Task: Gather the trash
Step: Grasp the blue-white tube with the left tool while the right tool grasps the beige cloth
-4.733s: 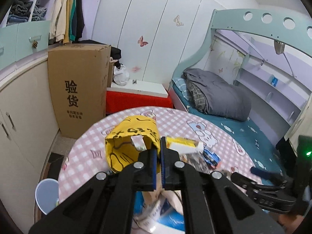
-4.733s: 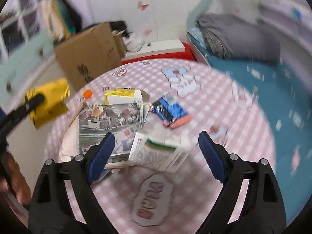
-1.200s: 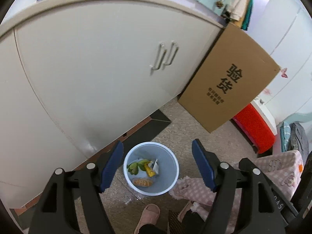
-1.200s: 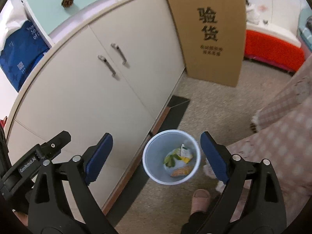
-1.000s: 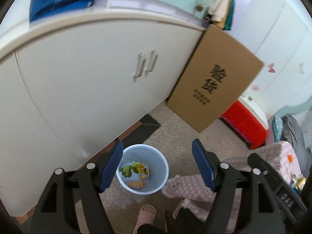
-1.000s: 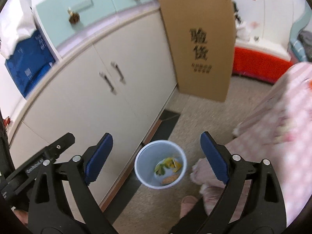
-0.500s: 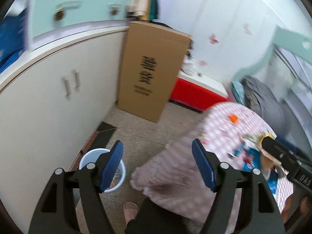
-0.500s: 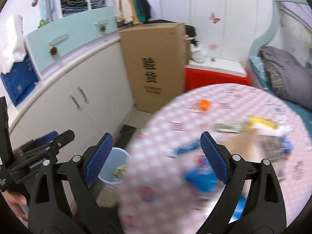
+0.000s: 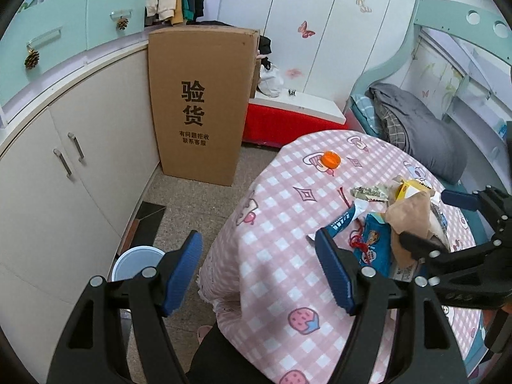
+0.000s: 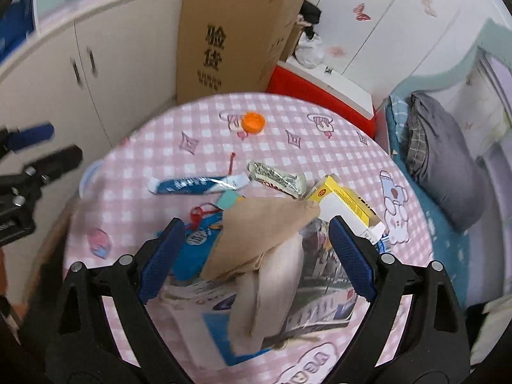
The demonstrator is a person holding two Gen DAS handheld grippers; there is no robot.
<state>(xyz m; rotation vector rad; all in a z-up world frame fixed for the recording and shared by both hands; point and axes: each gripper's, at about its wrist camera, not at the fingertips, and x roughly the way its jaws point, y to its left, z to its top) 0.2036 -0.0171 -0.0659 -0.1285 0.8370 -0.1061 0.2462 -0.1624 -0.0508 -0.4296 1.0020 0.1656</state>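
bin [image 9: 136, 260]: on the floor, left of the table's near-left edge.
left gripper [image 9: 259, 270]: jaws spread, empty, over that edge.
trash pile [image 10: 272, 233]: mid-table.
right gripper [image 10: 256, 256]: jaws closing around the brown paper [image 10: 256, 236], not yet pressing.
orange cap [image 10: 253, 122]: near the far edge.

Tabletop [image 10: 153, 147]: soft cloth cover, pink-white check, matt. Brown paper bag [image 10: 256, 233]: matt, creased. Blue snack wrapper [image 10: 198, 185]: glossy plastic film. Orange cap [image 10: 253, 122]: smooth plastic. Yellow box [image 10: 348, 204]: thin card. Magazine [image 10: 320, 307]: glossy printed paper. Cardboard box [image 9: 198, 108]: matt, plain. Floor [image 9: 188, 201]: rough, speckled.
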